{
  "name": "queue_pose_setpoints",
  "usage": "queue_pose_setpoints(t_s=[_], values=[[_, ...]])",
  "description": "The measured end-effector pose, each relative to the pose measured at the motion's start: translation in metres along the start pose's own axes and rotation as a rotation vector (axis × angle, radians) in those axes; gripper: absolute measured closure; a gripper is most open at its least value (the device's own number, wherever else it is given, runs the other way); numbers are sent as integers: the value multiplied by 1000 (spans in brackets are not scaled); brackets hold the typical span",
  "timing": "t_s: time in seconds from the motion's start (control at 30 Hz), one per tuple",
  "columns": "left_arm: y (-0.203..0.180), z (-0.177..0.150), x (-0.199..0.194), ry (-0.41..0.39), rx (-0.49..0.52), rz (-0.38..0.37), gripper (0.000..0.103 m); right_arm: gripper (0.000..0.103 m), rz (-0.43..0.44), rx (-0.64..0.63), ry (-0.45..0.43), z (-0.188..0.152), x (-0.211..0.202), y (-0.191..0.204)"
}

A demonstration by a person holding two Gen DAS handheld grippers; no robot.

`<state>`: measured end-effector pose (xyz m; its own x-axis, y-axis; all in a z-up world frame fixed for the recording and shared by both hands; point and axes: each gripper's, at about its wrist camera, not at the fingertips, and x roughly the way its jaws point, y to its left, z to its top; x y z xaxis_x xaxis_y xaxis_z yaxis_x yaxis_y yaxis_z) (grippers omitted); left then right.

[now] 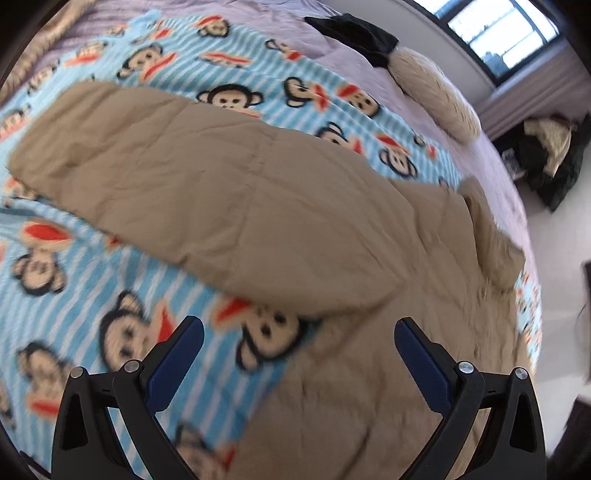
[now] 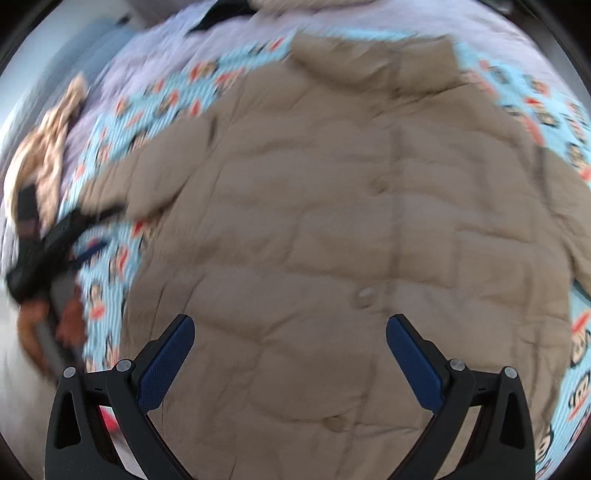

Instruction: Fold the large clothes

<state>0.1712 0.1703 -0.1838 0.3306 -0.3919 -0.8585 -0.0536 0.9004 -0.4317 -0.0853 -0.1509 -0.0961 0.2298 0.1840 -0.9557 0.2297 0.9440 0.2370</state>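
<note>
A tan quilted puffer jacket [image 2: 351,240] lies front-up and spread flat on the monkey-print blanket [image 1: 92,295] as I work both grippers above it. The folding has, by my reading, barely begun: one sleeve [image 1: 207,192] stretches straight out from the jacket body across the blanket, the collar [image 2: 373,62] sits at the jacket's far end, and the snap buttons [image 2: 364,293] run down the jacket's middle, unfolded. Both sleeves and the body remain to be brought in.

My left gripper [image 1: 299,332] hangs just off the jacket's side, over the gap where sleeve meets body — jaws spread wide, holding nothing, touching nothing. My right gripper [image 2: 290,332] hovers over the jacket's lower front, equally wide and empty. Beyond the jacket, a cream pillow [image 1: 436,92] and a dark garment [image 1: 354,33] rest on the lilac bedspread [image 1: 343,62]. Motion blur softens both views.
</note>
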Motion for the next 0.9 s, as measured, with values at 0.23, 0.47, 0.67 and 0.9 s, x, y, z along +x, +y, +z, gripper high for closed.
queue_pose_setpoints(t_s=[0.23,0.47,0.67,0.9], values=[[46,42,26,-57,-140,-169,0,0,46,22,12,-10,33,8],[87,99,13,-186,-158,-36,0,0,56,45,-30,3,35,13],[130,124,27,-151,-232,0,90,0,79,17,-89,43,41,33],[83,111,-31,-277,-22,-47,95,88,193,82,-153,113,71,66]])
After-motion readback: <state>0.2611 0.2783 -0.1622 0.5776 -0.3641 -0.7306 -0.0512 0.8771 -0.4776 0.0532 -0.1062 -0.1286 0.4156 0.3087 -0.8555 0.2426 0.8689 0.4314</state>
